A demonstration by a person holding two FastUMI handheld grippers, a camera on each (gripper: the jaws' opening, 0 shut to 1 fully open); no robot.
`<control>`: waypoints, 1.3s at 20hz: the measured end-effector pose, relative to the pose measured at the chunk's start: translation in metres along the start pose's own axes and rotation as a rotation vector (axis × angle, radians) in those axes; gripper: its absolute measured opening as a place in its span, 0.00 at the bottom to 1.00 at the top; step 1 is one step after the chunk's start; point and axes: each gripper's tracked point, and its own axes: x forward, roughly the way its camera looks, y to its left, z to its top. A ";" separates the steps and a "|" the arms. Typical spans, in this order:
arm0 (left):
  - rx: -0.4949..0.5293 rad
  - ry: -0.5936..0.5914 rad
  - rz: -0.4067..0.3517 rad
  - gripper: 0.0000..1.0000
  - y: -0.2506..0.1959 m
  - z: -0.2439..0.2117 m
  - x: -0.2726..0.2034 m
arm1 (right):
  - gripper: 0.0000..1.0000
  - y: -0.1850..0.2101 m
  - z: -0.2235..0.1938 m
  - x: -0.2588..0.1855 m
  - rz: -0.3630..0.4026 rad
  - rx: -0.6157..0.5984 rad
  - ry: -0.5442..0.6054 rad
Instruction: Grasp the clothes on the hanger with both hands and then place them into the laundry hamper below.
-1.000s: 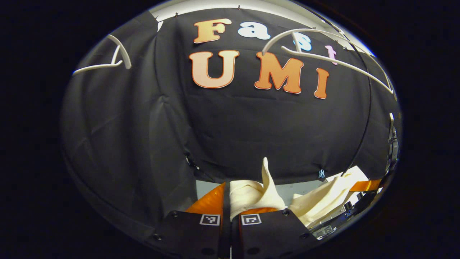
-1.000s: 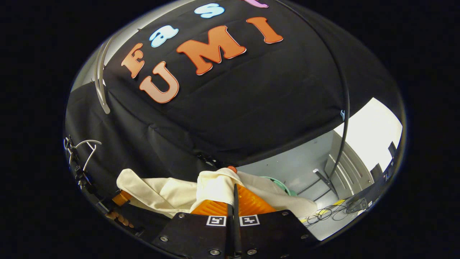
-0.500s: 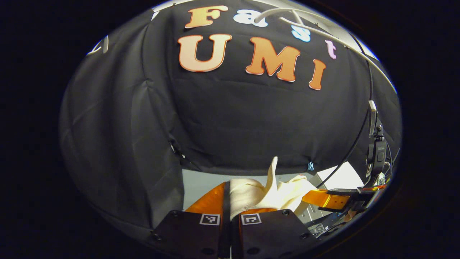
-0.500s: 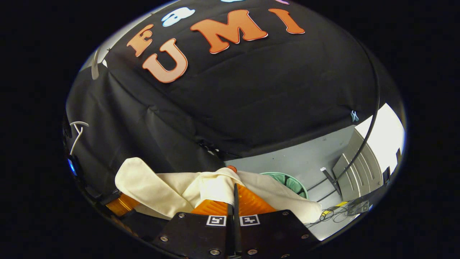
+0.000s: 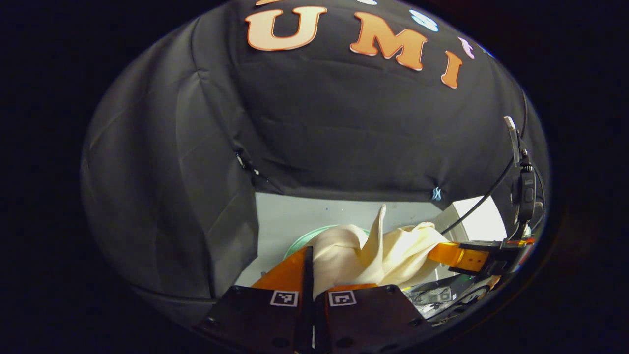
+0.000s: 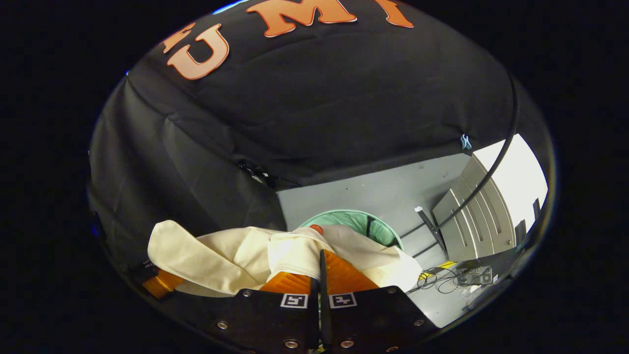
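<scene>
A: Log entry. The left gripper (image 5: 308,275) has its fingers pressed together on a fold of the cream garment (image 5: 363,248); cloth bunches up from between them toward 12 o'clock. The right gripper (image 6: 320,268) is likewise clamped on the garment, with fabric draped over its fingers and spilling toward 9 and 3 o'clock.

B: Position of the target?

A: In the right gripper view the green laundry hamper (image 6: 381,231) sits on the grey floor (image 6: 393,189), just past the cloth at about 1 o'clock. The garment hangs above and near it, not yet inside.

B: Risks?

A: Judgement only: the loose end at 9 o'clock could trail over the rim and stay hanging outside if the release comes too early. If one gripper lets go first, the cloth would swing off to the side.

B: Differences between views?

A: The left gripper view catches only a thin arc of the hamper's rim at 11 o'clock of the cloth, but shows the right gripper at 3 o'clock. The right gripper view shows the hamper's open mouth and loose cables (image 6: 444,280) on the floor at 3 o'clock.
</scene>
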 end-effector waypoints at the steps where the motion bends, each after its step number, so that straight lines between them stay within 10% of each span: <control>1: 0.010 0.024 0.006 0.08 0.002 -0.009 0.006 | 0.02 -0.007 -0.008 0.009 -0.020 0.001 0.019; 19: 0.016 0.422 0.026 0.20 0.002 -0.143 0.049 | 0.07 -0.070 -0.093 0.062 -0.228 -0.069 0.263; 22: 0.002 0.429 0.028 0.34 0.004 -0.146 0.045 | 0.14 -0.071 -0.104 0.061 -0.224 -0.079 0.274; 26: -0.034 0.440 0.023 0.86 0.003 -0.154 0.040 | 0.27 -0.071 -0.111 0.054 -0.230 -0.122 0.272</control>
